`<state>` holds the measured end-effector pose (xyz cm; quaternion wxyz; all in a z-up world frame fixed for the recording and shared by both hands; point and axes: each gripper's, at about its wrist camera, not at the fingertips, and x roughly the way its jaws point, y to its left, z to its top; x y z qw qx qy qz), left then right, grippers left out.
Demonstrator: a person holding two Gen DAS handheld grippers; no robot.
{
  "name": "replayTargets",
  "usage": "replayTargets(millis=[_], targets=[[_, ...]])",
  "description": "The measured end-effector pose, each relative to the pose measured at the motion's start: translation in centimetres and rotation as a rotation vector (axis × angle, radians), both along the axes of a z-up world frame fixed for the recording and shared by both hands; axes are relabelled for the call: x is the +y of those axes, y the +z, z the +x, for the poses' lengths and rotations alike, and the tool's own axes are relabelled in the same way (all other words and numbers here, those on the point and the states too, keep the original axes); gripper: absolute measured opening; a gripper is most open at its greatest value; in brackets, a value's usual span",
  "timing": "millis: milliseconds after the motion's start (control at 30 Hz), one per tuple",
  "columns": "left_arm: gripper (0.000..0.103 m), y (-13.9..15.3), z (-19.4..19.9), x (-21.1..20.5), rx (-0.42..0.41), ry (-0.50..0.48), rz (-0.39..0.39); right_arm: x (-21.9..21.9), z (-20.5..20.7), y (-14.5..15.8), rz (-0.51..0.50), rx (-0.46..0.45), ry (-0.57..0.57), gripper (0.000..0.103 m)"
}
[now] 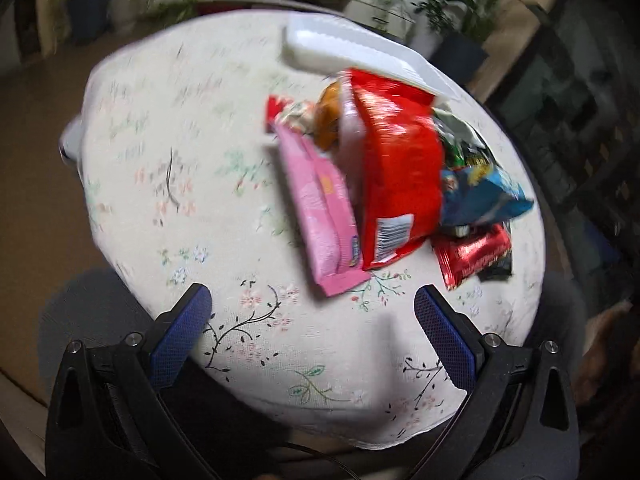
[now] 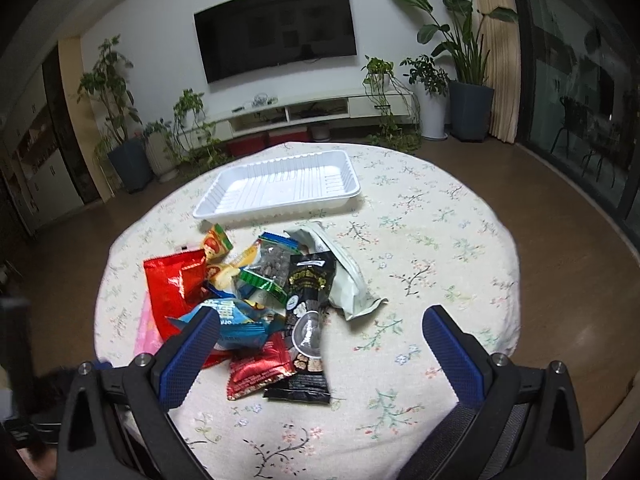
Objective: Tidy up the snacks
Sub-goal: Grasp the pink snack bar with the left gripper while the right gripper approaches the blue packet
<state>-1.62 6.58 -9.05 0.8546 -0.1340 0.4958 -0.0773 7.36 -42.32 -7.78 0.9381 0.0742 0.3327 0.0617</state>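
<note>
We see both our grippers, left and right, with jaws wide apart, holding nothing. The snack pile lies on the bench, near the white tray. Only the left view shows the pink packet whole; only the right shows inside the tray.

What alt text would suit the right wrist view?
A heap of colourful foil snack packets lies on a round floral tablecloth, before an empty white plastic tray. The open right gripper hovers in front, holding nothing.
</note>
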Motion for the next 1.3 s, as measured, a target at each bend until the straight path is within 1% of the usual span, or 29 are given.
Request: replayTargets(millis=[33,67,200,333,400,467,533,733,867,1000,1033,1067,1133,1300], targets=[[0.103,0.0,0.1,0.4,0.002,0.014,-0.02,-0.7,0.2,-0.4,0.054,0.023,0.0,0.103],[0.103,0.1,0.3,0.7,-0.003,0.029,-0.02,-1.0,0.3,-0.6,0.07,0.032,0.0,0.103],[0.103,0.6,1.4,0.9,-0.013,0.032,0.005,-1.4,0.2,-1.0,0.079,0.04,-0.002,0.103],[0.101,0.6,3.6,0.5,0.008,0.004,0.038,-1.5,0.2,-1.4,0.09,0.055,0.026,0.103],[0.094,0.8,4.2,0.3,0.003,-0.007,0.055,-1.4,0.3,-1.4,0.089,0.056,0.035,0.102],[0.07,0.6,5.2,-0.2,0.019,-0.021,0.058,-1.1,0.3,-1.5,0.078,0.059,0.048,0.101],[0.067,0.4,5.9,-0.2,0.029,-0.031,0.054,-1.0,0.5,-1.7,0.072,0.065,0.055,0.1],[0.067,0.3,7.5,0.2,0.04,-0.021,0.069,-0.7,0.7,-1.9,0.058,0.078,0.071,0.098],[0.06,0.3,8.1,-0.2,0.042,-0.039,0.122,-0.1,0.7,-2.1,0.039,0.083,0.091,0.097],[0.059,0.2,9.1,-0.6,0.05,-0.056,0.145,0.2,0.8,-2.2,0.036,0.09,0.102,0.097],[0.055,0.2,9.2,-0.8,0.047,-0.063,0.15,0.3,0.8,-2.1,0.038,0.093,0.106,0.097],[0.044,0.2,9.2,-0.9,0.04,-0.073,0.158,0.3,0.8,-2.2,0.038,0.093,0.108,0.097],[0.033,0.1,9.1,-1.0,0.028,-0.09,0.172,0.5,0.7,-2.2,0.033,0.089,0.114,0.097],[0.026,0.0,8.9,-0.8,0.019,-0.116,0.166,0.8,0.7,-2.3,0.029,0.087,0.128,0.095]])
